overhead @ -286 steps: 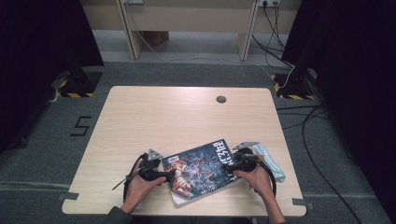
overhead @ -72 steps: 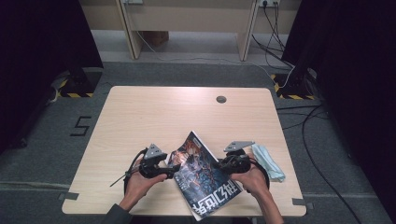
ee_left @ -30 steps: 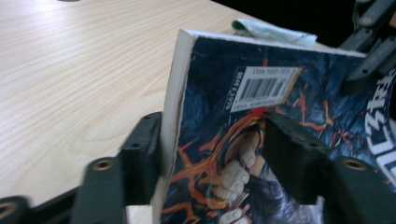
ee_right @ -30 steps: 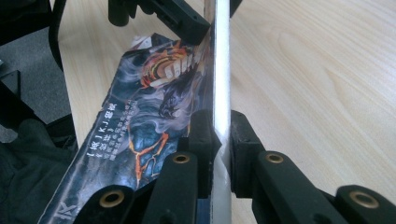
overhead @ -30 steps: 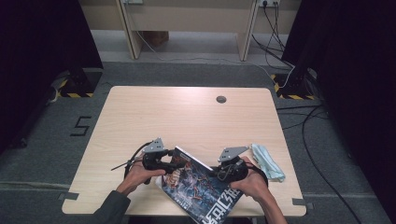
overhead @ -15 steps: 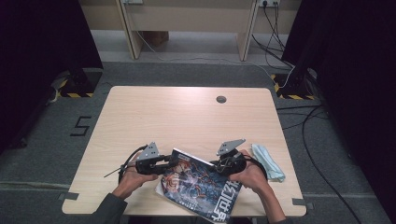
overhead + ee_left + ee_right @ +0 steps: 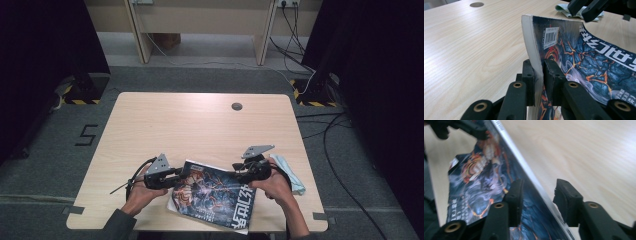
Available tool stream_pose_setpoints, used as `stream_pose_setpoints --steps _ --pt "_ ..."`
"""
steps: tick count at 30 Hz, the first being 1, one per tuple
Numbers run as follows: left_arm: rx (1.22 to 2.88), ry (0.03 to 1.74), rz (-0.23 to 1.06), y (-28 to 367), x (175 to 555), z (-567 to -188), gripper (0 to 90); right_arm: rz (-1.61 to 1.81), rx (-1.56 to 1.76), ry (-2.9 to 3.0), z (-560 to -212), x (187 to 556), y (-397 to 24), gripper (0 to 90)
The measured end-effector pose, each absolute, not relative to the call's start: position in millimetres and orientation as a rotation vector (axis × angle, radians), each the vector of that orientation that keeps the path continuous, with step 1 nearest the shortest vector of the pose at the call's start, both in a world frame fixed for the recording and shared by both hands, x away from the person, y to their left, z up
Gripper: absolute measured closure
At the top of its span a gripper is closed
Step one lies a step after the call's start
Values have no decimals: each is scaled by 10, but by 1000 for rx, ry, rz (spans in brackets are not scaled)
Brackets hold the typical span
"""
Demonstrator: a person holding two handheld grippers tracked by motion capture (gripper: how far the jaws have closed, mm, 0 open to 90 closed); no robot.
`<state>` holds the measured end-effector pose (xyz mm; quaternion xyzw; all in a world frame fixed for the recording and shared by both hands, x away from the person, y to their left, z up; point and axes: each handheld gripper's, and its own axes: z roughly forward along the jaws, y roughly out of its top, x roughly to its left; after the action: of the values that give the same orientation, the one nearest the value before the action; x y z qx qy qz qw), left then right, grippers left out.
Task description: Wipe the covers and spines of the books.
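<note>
Fingers: my left gripper [image 7: 538,82] pinched the glossy dark-blue illustrated paperback magazine [image 7: 215,192] at its edge; my right gripper [image 7: 537,195] had just been opening, astride the opposite edge | Handling: I judged it light, floppy, slippery | Hold: near spine.

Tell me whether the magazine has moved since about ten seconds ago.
Yes. The magazine has turned and slid toward the near table edge, which its corner now overhangs. The left gripper clamps it.

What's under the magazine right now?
The magazine lies mostly on the bare wooden table, its near corner overhanging the edge. The left gripper lifts its clamped edge. Anything beneath the flat part is covered.
</note>
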<state>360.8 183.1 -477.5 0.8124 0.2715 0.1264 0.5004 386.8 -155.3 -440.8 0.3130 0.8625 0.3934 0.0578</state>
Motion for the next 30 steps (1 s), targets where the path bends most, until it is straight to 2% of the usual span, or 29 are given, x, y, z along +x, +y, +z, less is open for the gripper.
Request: stream_pose_setpoints --steps 11,17,24,28,30 --pt "1885 774 336 1942 3637 -4737 816 1176 1137 2396 -4230 3819 -2067 453" --pt "1912 740 393 1900 3575 -4711 818 1074 1243 2340 -4263 3795 -2354 451" --pt "1928 732 391 1900 3521 -4715 819 936 1356 2298 -4362 3789 -2560 451" --pt "1931 720 388 1903 3474 -4716 821 884 1385 2286 -4408 3810 -2618 464" --pt "1928 728 394 1902 3456 -4725 821 821 1402 2273 -4458 3820 -2691 499"
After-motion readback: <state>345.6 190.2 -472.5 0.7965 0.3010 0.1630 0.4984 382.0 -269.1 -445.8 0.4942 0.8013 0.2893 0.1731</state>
